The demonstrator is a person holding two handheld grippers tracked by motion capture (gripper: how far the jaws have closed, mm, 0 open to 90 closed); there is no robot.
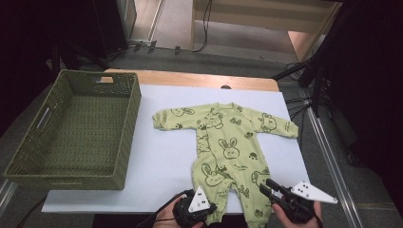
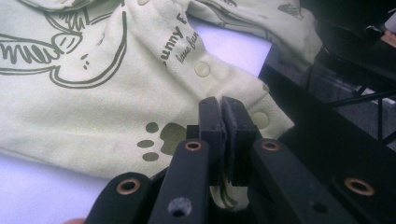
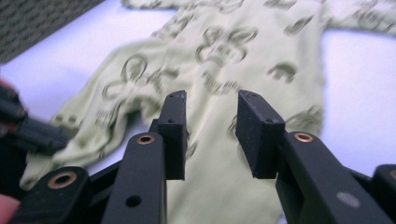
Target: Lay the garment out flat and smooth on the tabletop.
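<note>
The left gripper (image 2: 223, 114) has its jaws pressed together, and in its own view a sliver of pale green cloth sits pinched between the pads low down, so I'd say it is clamped on the cuff of the baby romper (image 1: 223, 147). In the high view that gripper (image 1: 209, 209) sits at the bottom centre of the frame, right on the end of one romper leg. The right gripper (image 3: 210, 135) stands with a clear gap between its jaws and nothing in it; the cloth lies beyond and below, a little blurred. From above it (image 1: 267, 187) shows at lower right, tips over the other leg near the hem.

The romper lies flat and face up in the middle of the pale table sheet (image 1: 161, 156), sleeves spread toward the upper part of the frame. A green woven basket (image 1: 128, 137) stands at the left, well apart from it.

What worries me: the left hold looks thin, just the cuff edge, so a lift could let it slip free. And with one leg held and the other loose, pulling now would drag the garment askew toward the table's near edge.

The left gripper's view gives the snaps and paw print up close. The high view gives the whole layout and the basket.
</note>
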